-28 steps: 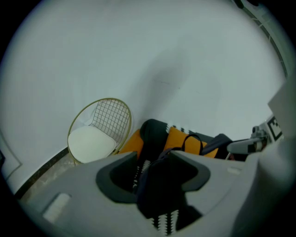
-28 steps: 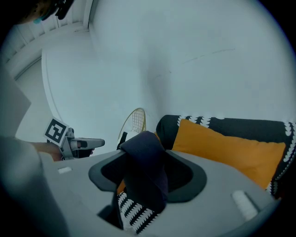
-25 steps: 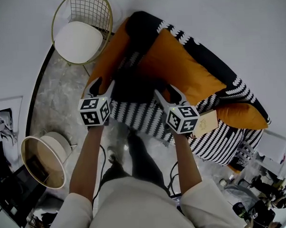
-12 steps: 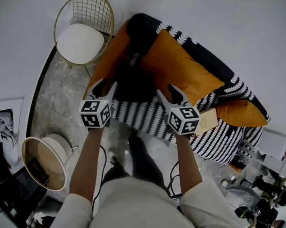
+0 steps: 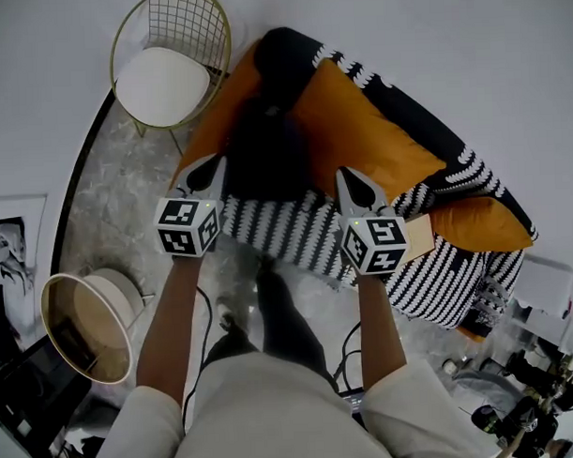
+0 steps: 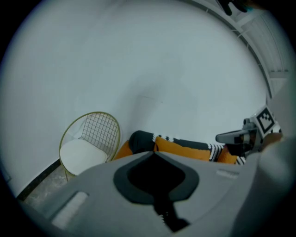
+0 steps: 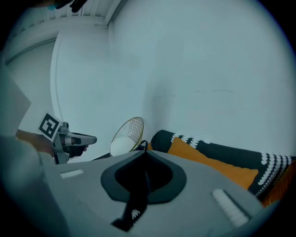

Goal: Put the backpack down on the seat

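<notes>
A black backpack [image 5: 263,154] lies on the sofa seat against the orange back cushion [image 5: 358,127], above the black-and-white striped throw [image 5: 286,228]. My left gripper [image 5: 209,166] hovers at the backpack's left edge with its jaws shut and nothing seen between them. My right gripper [image 5: 351,177] is at the backpack's right side, also shut and empty. In the left gripper view the shut left gripper [image 6: 154,152] hides the backpack, and the right gripper [image 6: 231,137] shows at the right. In the right gripper view the right gripper [image 7: 144,152] is shut, with the left gripper [image 7: 88,139] at the left.
A gold wire chair [image 5: 168,72] with a white seat stands left of the sofa. A round gold-rimmed side table [image 5: 83,324] is at the lower left. A tan card [image 5: 420,236] lies on the throw. Clutter fills the lower right corner. A white wall is behind.
Both grippers' jaws went from open to shut. The hands have hardly shifted; the right one drifted slightly right. The backpack stays on the seat.
</notes>
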`<act>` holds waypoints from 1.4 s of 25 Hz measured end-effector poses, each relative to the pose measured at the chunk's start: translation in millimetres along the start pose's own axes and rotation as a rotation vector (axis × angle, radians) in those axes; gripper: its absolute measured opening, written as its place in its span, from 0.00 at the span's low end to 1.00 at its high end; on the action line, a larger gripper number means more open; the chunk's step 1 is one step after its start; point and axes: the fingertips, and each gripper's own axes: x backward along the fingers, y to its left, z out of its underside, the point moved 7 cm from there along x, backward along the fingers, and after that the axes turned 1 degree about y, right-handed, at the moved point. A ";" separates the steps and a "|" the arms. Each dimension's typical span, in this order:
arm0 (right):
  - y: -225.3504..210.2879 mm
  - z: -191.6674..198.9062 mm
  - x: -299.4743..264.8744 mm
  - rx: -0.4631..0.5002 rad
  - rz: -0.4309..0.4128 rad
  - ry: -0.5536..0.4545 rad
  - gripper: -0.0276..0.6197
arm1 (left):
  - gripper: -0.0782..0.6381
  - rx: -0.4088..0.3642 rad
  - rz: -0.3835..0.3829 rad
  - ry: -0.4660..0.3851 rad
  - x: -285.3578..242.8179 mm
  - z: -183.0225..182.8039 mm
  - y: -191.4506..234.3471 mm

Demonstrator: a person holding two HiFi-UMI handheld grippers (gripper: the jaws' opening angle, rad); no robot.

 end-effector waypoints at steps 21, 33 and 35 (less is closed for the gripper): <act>112.4 -36.0 157.7 0.151 -0.025 -0.141 0.05 | 0.11 -0.159 0.162 -0.215 161.1 -39.8 -62.2; 182.7 -54.9 269.5 0.089 0.005 -0.340 0.05 | 0.11 -0.293 0.241 -0.334 283.5 -60.1 -109.4; 197.1 -56.4 290.1 0.099 0.013 -0.367 0.05 | 0.11 -0.325 0.242 -0.353 308.6 -62.2 -115.9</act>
